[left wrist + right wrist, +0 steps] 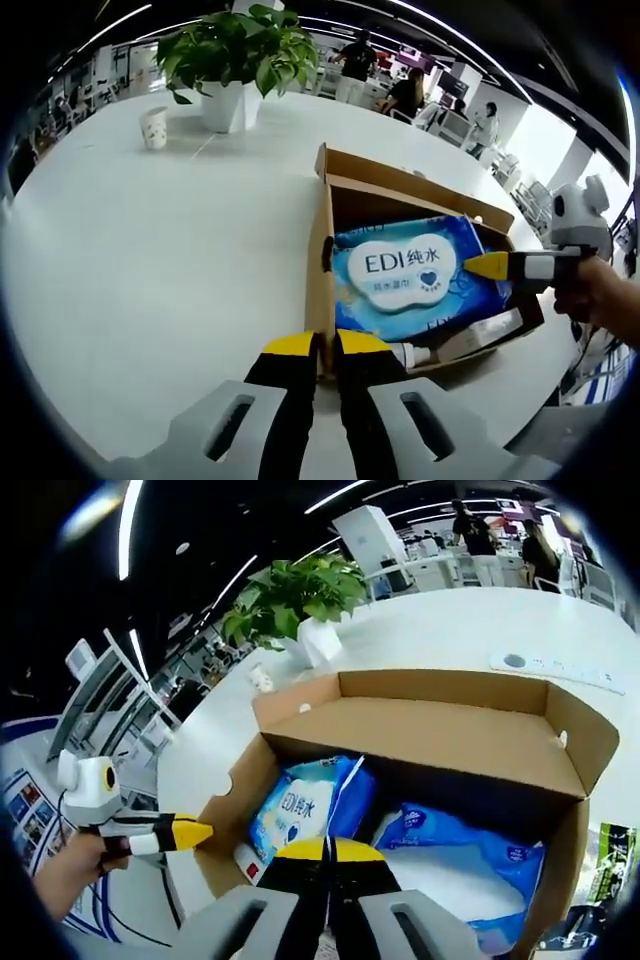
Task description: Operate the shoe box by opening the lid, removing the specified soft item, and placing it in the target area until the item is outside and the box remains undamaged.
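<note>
Left gripper view: shoe box [330, 215] sits open on the white table [150, 270], lid already back. Blue wipes pack [405, 270] lies flat inside, label up, with a tube [440, 350] along the near wall. Left gripper [326, 345] has its yellow-tipped jaws nearly together across the near cardboard wall; cannot tell if they pinch it or only straddle it. Right gripper [490, 265] comes in from the right, its tip at the pack's far edge; cannot tell if it is clenched. Potted plant [235, 60] and paper cup [153, 127] stand well apart from the box.

Right gripper view: right gripper [325, 850] hovers over the box [440, 730] interior, jaws drawn close with nothing visibly between them. Wipes pack [300, 810] lies just beyond and left of the tips; a second blue pack [470, 855] lies to the right. Left gripper [175, 835] is at the box's outer wall.

Judgement: step in hand is gripping the soft pack. Best to part the jaws, take a loose edge of the wrapper, lift straight up clear of the walls, and steady the box without crushing the cardboard.
</note>
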